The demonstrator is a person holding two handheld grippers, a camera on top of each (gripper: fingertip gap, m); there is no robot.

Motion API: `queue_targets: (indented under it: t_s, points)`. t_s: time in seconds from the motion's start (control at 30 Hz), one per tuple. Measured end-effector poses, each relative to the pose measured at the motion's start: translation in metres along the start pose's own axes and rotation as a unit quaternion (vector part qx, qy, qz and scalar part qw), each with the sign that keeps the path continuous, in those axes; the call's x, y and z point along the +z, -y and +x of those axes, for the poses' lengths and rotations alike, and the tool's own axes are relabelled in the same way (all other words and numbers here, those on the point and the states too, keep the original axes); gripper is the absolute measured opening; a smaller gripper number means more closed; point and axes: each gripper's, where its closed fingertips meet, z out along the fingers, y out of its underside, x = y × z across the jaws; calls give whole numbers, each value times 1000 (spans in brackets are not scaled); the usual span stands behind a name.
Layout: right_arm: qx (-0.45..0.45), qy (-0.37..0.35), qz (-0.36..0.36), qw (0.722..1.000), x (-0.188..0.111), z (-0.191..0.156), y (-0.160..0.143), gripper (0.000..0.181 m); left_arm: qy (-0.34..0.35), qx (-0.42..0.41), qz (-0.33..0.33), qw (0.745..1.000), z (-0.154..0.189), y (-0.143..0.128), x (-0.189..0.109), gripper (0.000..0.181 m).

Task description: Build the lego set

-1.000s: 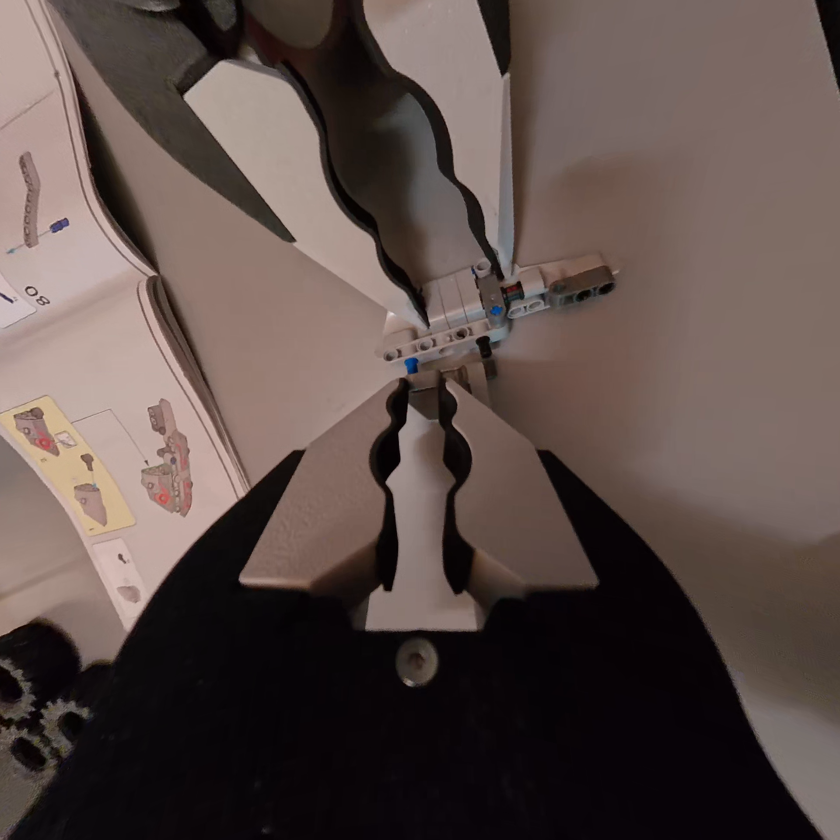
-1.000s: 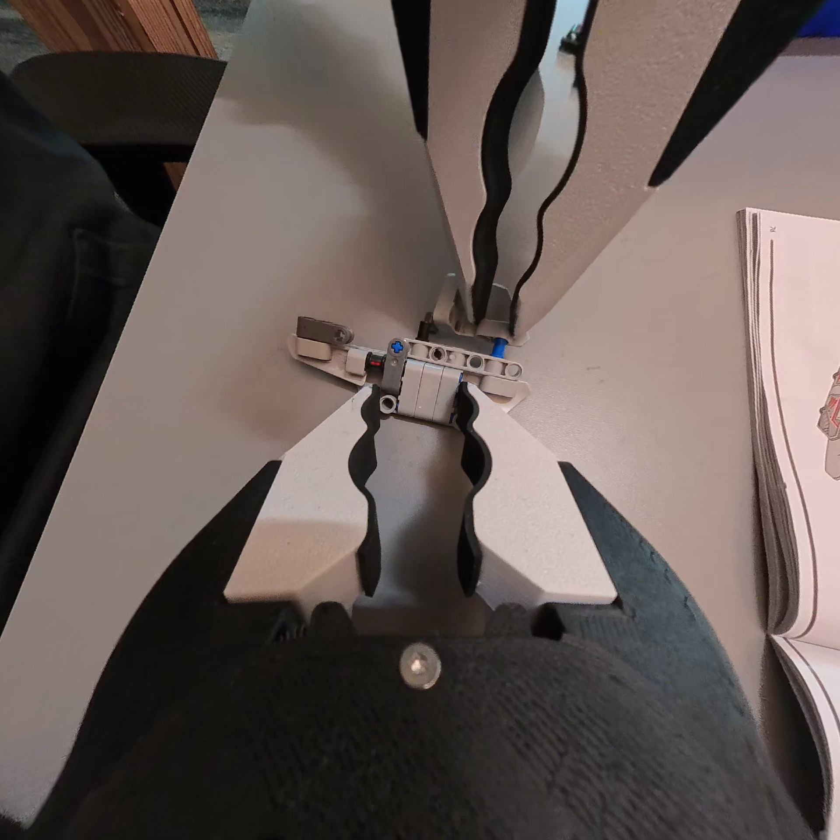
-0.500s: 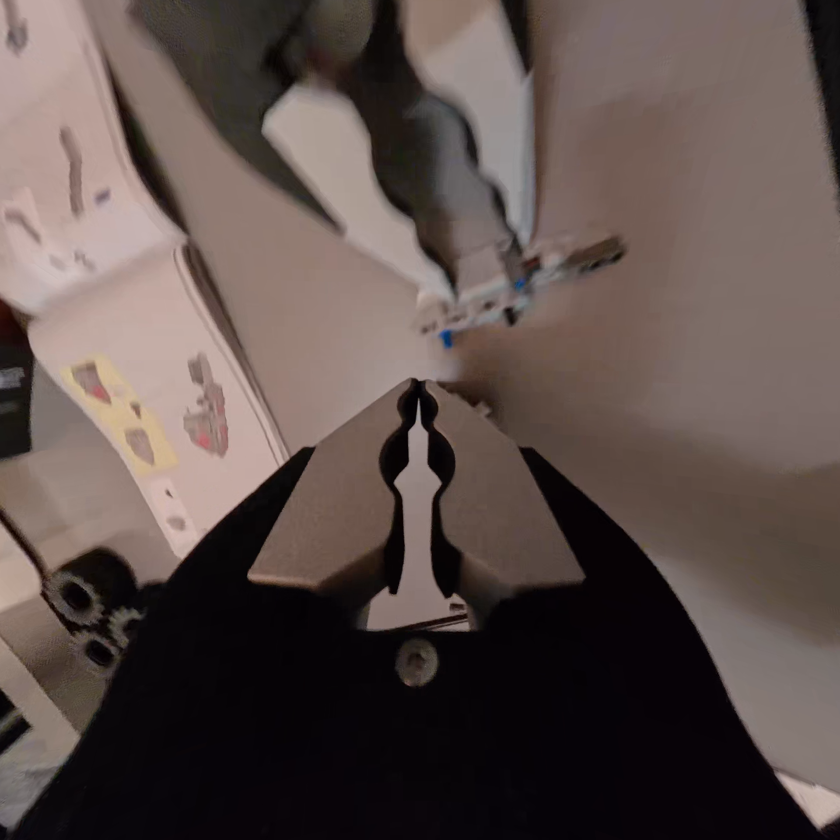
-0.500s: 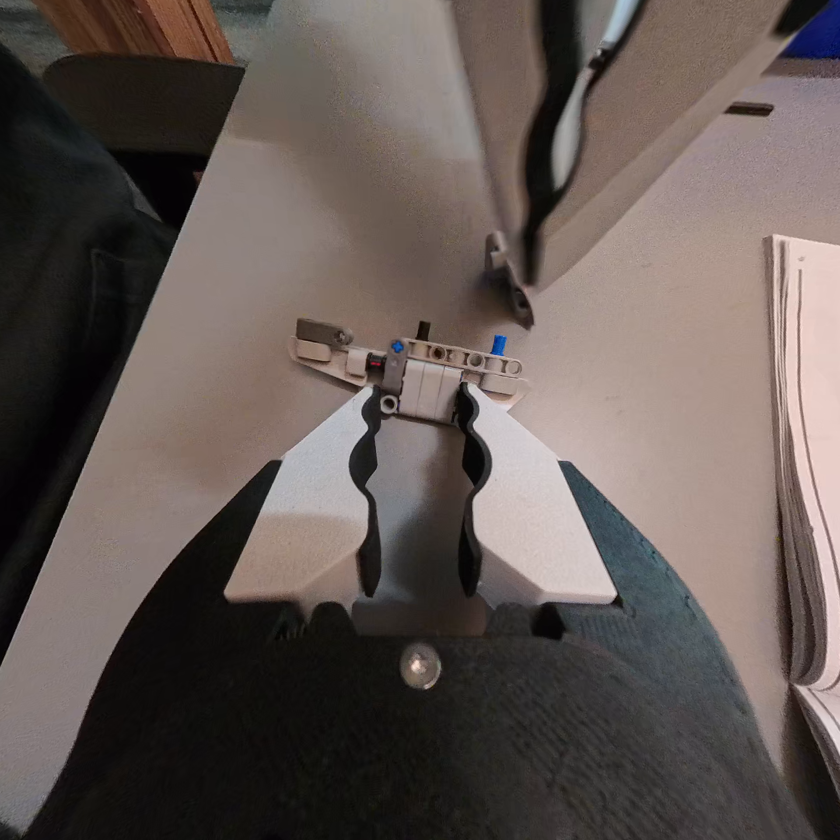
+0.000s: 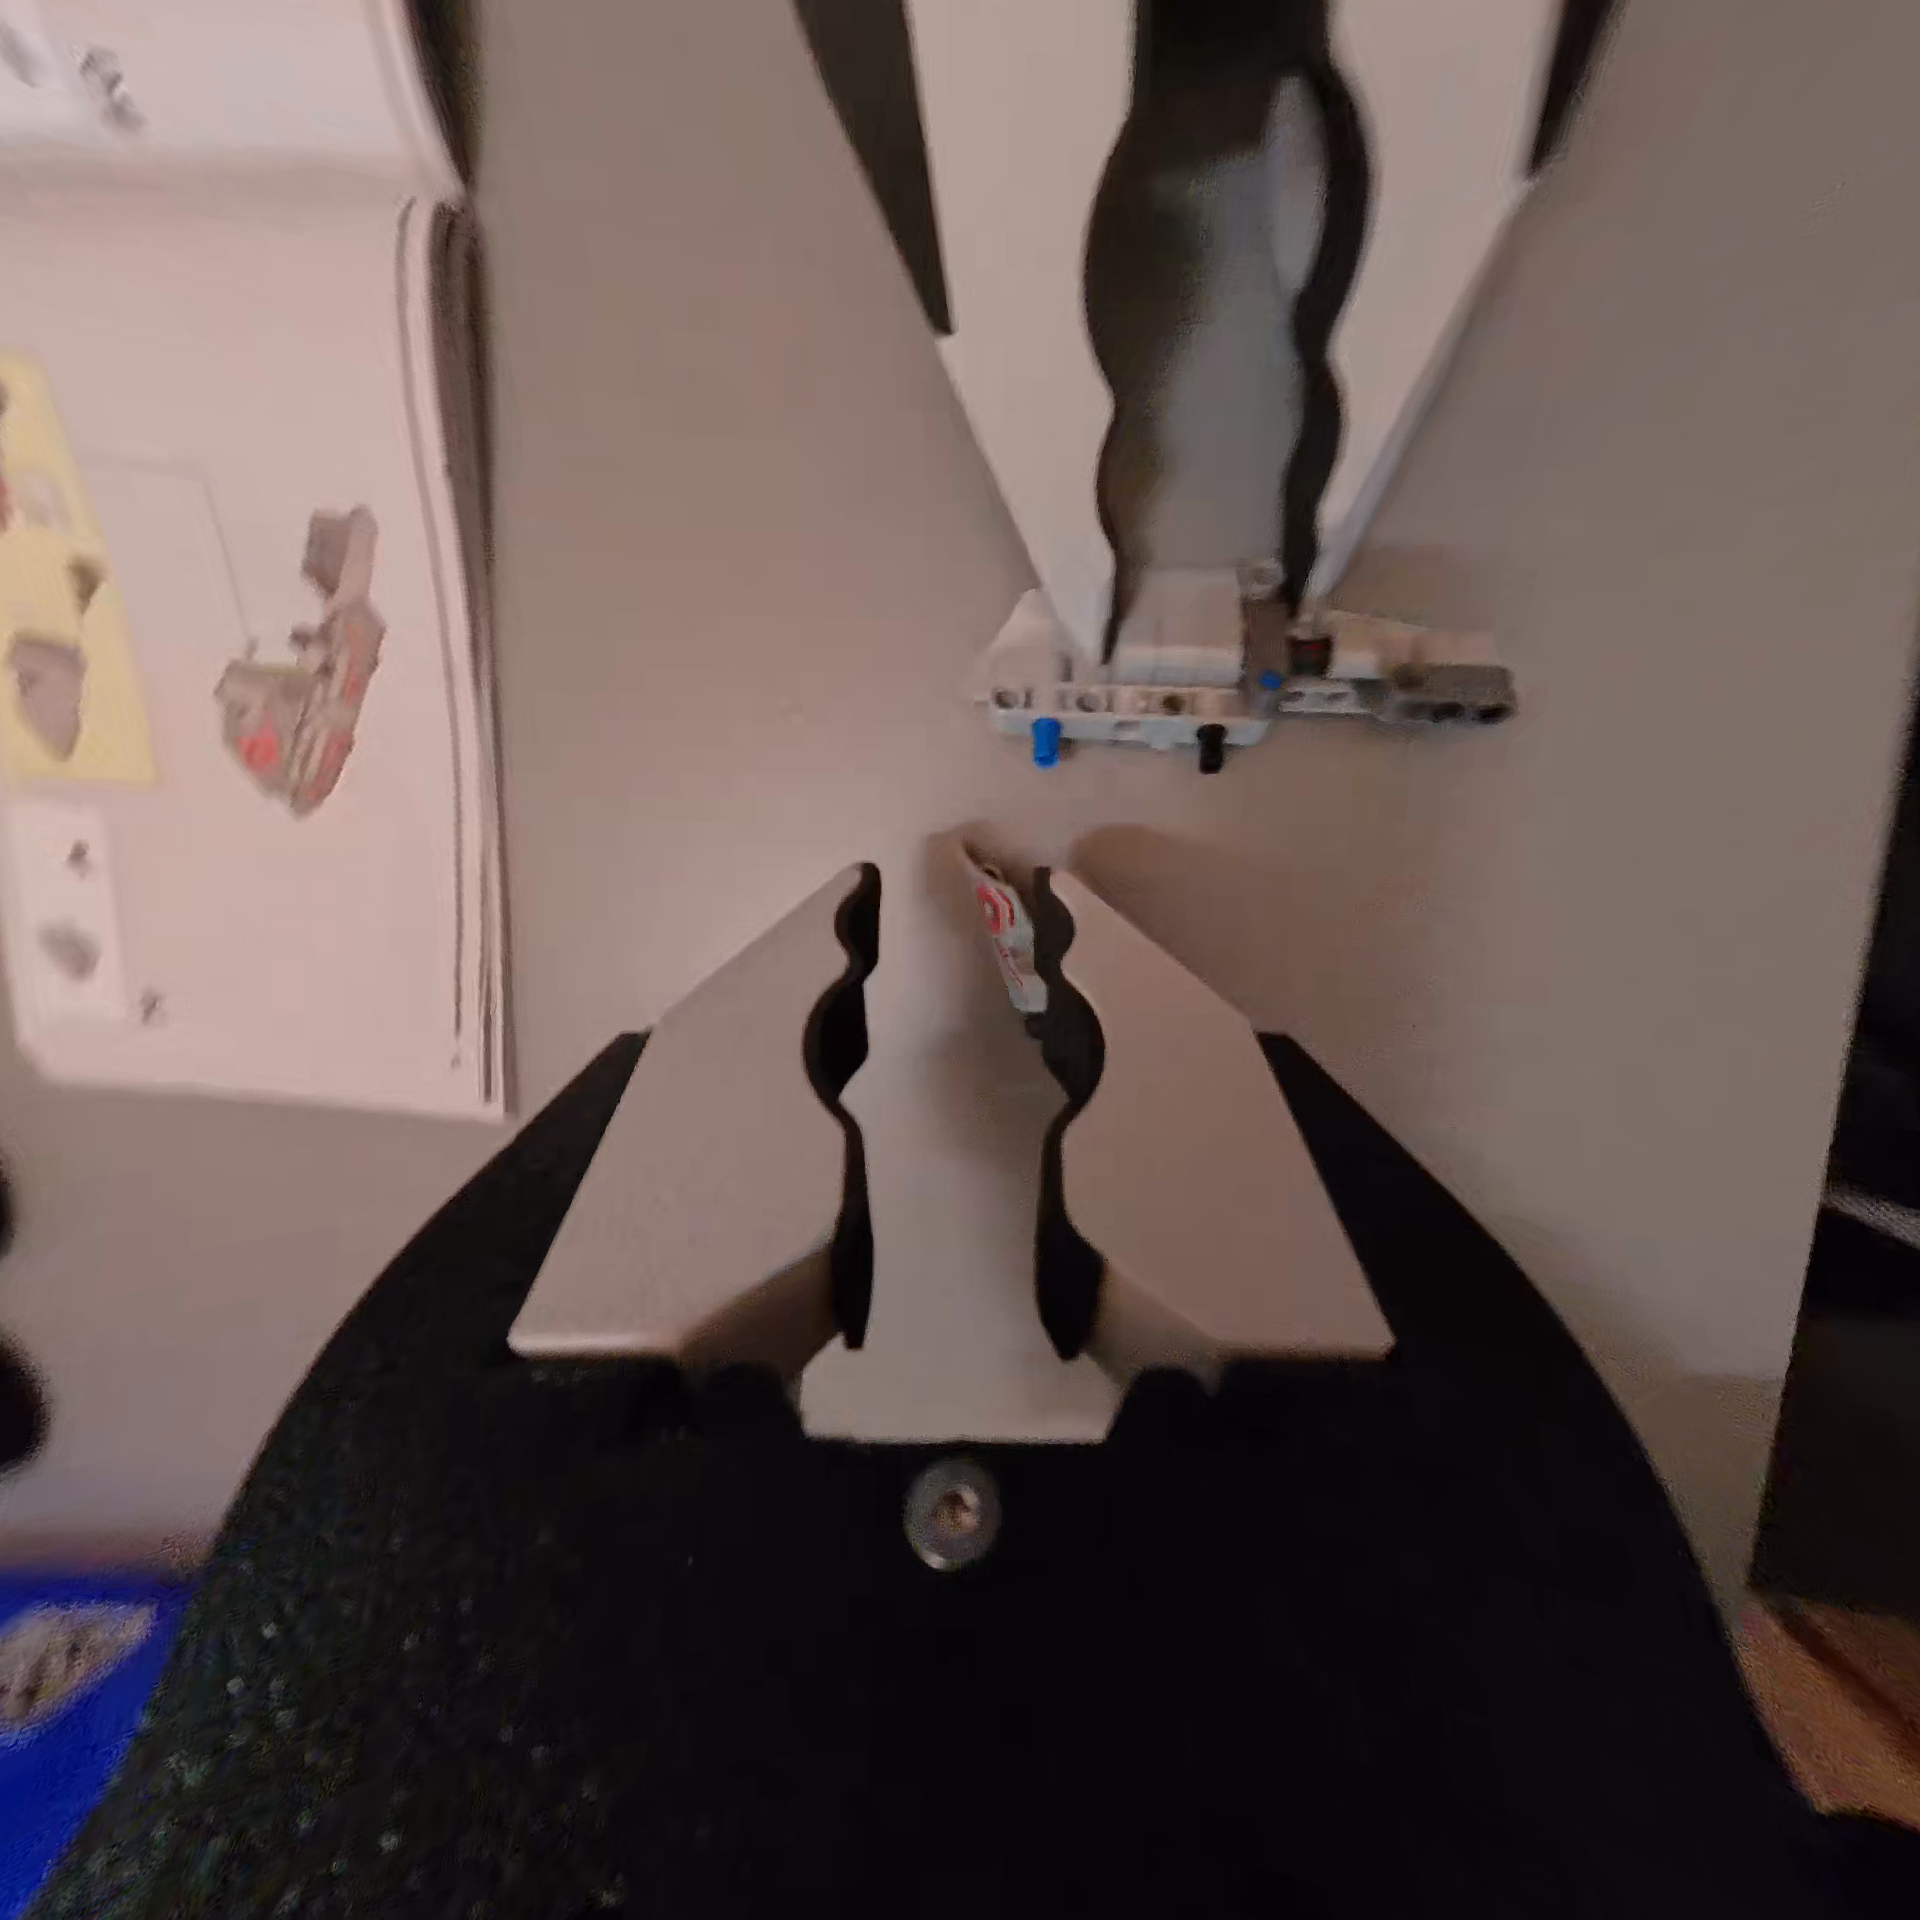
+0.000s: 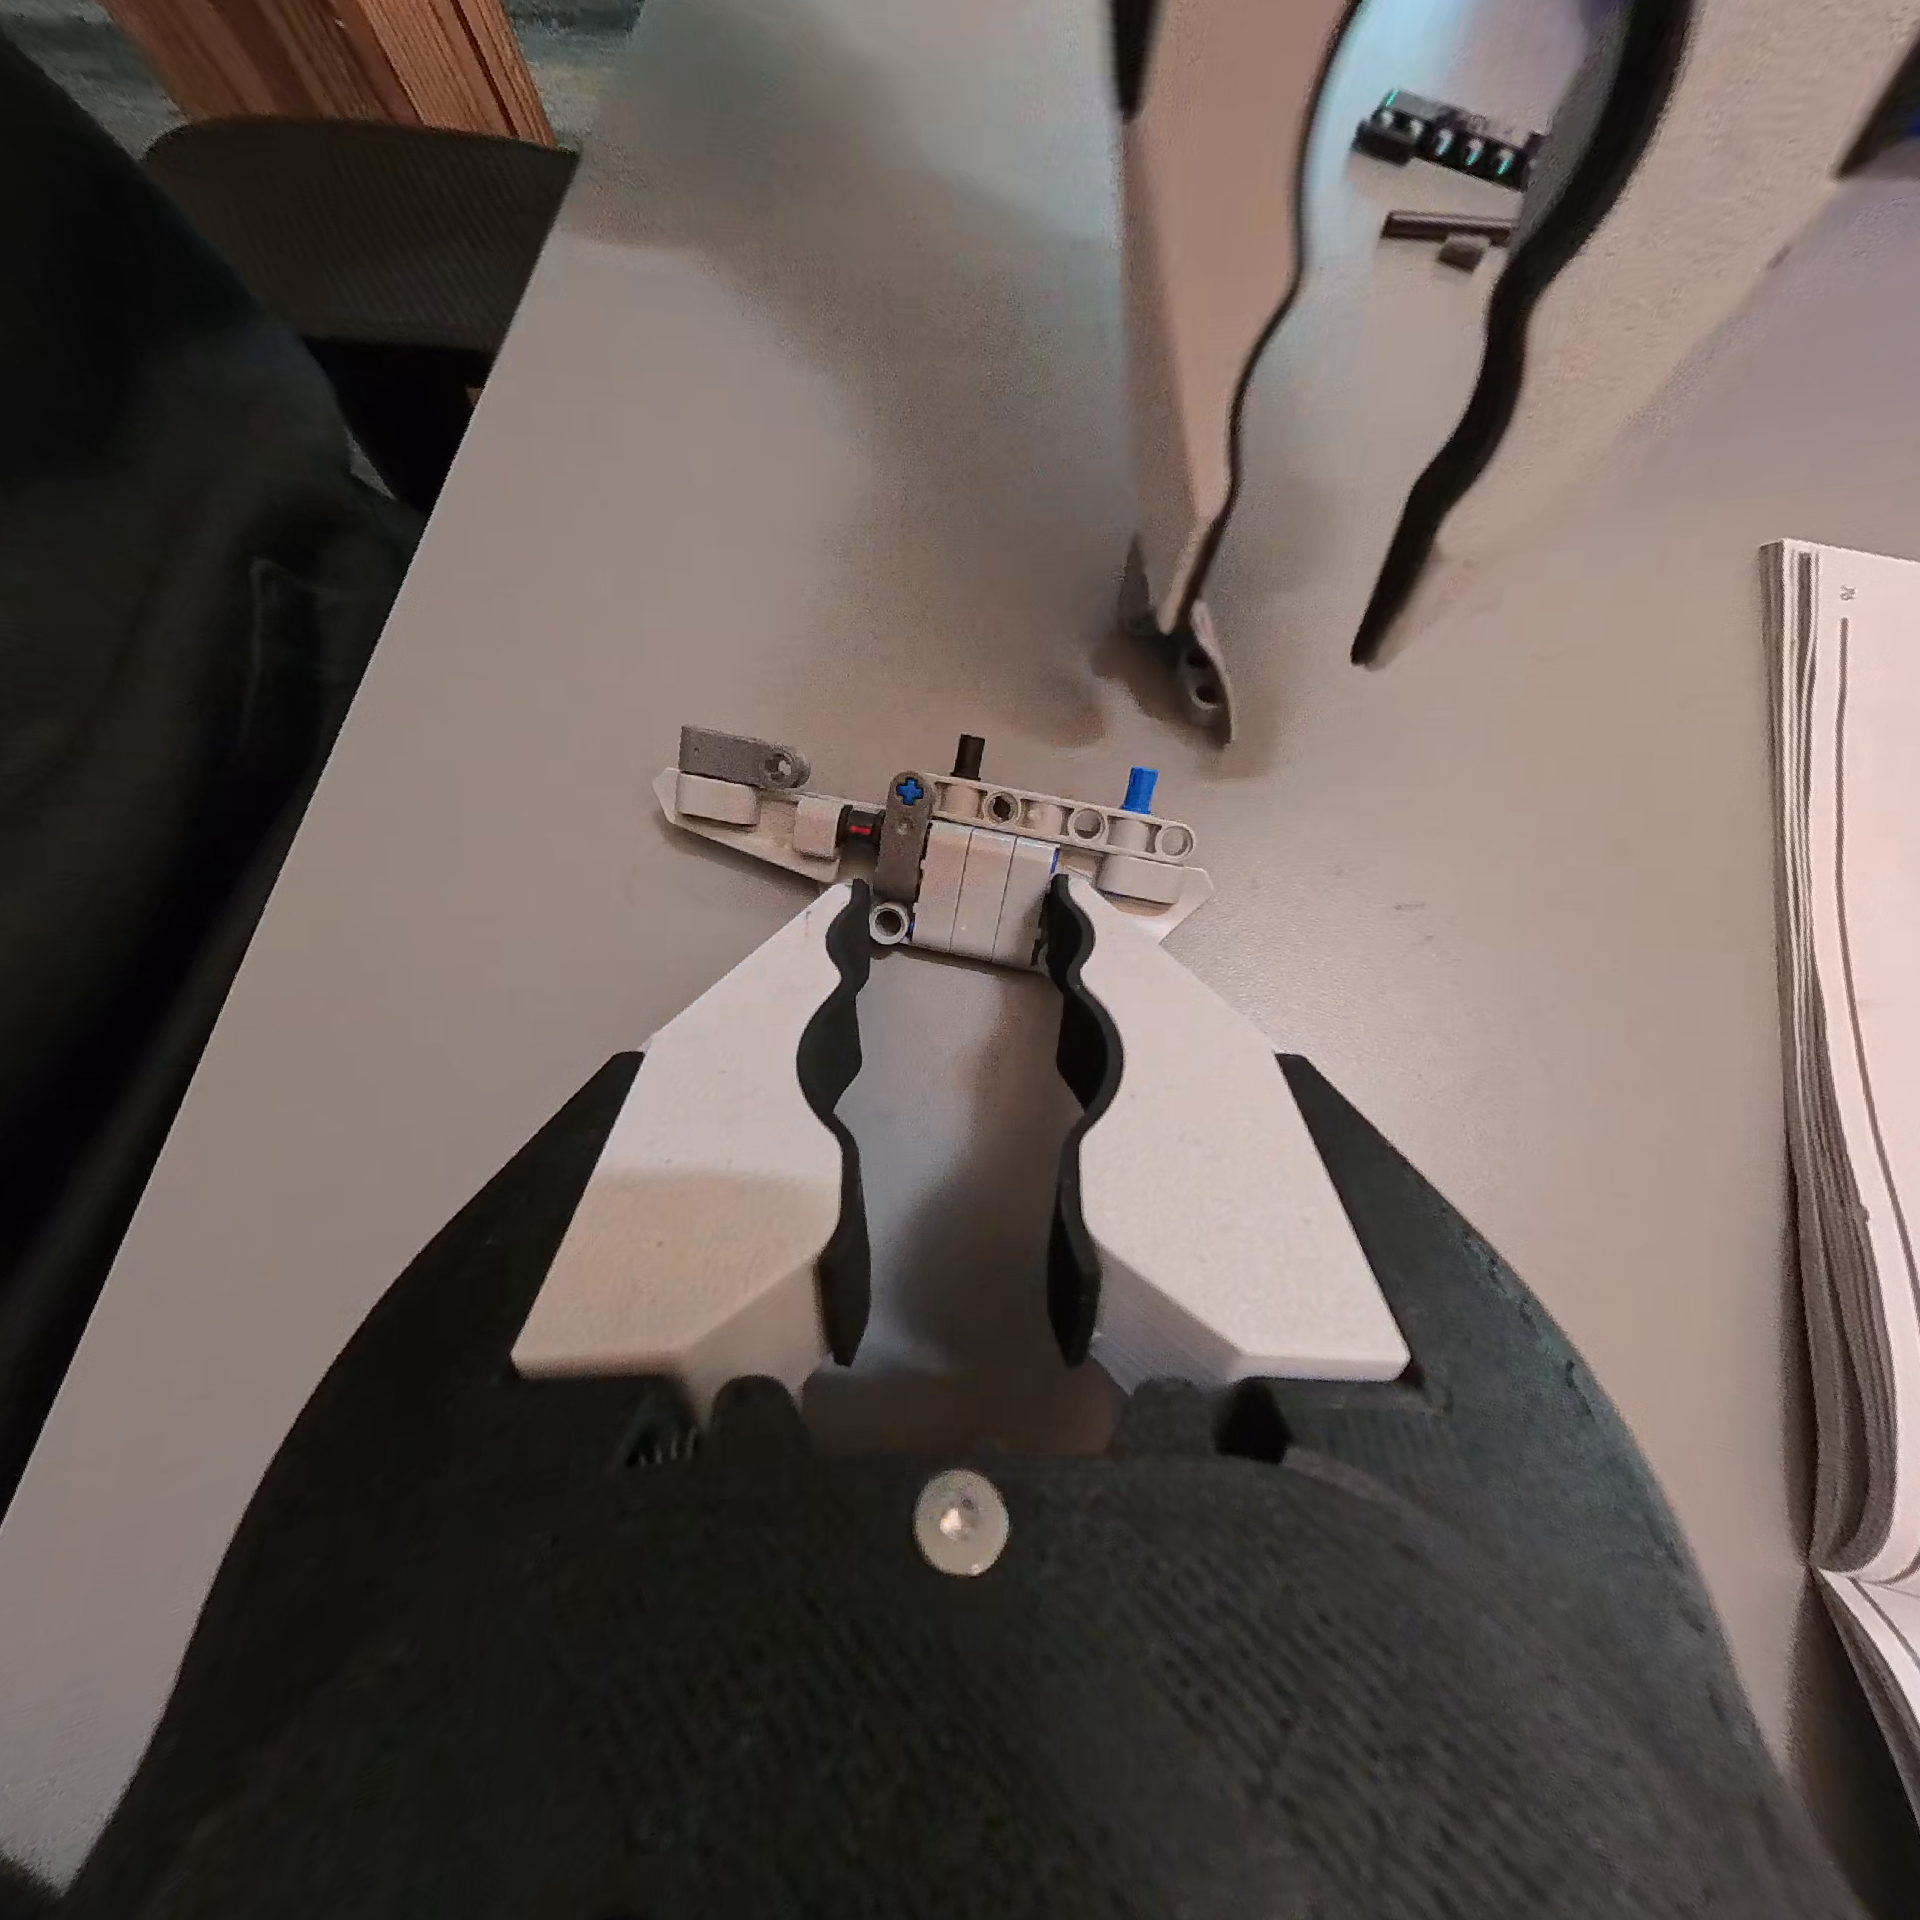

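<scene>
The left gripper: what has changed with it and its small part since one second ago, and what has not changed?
The left gripper pulled back from the lego assembly, taking the small grey panel off the pins, then opened; the panel now rests against one finger only. The right gripper stays shut on the assembly, which has not moved on the table. The instruction booklet is unchanged.

A pale grey desk (image 6: 727,468) fills most of both views under soft, warm light. Past its left edge in the right wrist view stand a dark chair (image 6: 343,218) and a wooden panel (image 6: 343,62).
</scene>
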Motion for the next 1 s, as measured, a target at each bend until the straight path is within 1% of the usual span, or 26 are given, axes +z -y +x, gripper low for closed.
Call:
queue_targets:
  t_s: [0.03,0.07,0.1,0.2,0.23,0.27,0.3,0.33,0.4,0.43,0.5,0.57,0.7,0.8,0.9,1.0]
  points:
    - [1,1,0,1000,0,0,0,33,17,-17,-14,1000,4,0,1,25]
    - [1,1,0,1000,0,0,0,33,11,-35,-21,999,12,-1,3,24]
    - [1,1,0,1000,0,0,0,33,8,-56,-29,998,17,-4,6,19]
    - [-3,-3,0,1000,-1,0,0,33,28,-108,-50,992,14,-21,17,10]
    - [-4,-4,0,1000,-1,0,0,33,29,-131,-27,991,12,-19,17,8]
    - [-5,-5,0,1000,-1,0,0,33,12,-163,-1,987,14,-16,16,8]
    - [-7,-6,0,1000,-1,0,0,33,-22,-200,28,979,20,-12,16,8]
    - [-7,-8,0,1000,-1,0,0,33,-51,-241,69,967,22,-5,15,8]
    - [-12,-12,0,1000,-1,0,0,33,-102,-320,163,928,19,6,10,8]
    - [-14,-15,0,1000,-1,0,0,33,-123,-354,192,907,18,5,9,7]
    - [-18,-17,0,1000,-2,0,0,33,-134,-404,245,871,12,1,8,7]
    - [-19,-18,0,1000,-1,0,0,33,-160,-449,288,831,13,1,6,7]
    - [-26,-25,1,999,-1,0,0,34,-194,-506,336,771,15,6,5,7]
    - [-31,-29,2,999,-1,0,1,33,-209,-533,341,746,16,9,5,7]
    - [-33,-30,2,999,-1,0,1,33,-212,-550,335,735,16,12,8,7]
    - [-39,-37,3,999,-1,0,1,34,-221,-575,329,716,15,15,11,7]
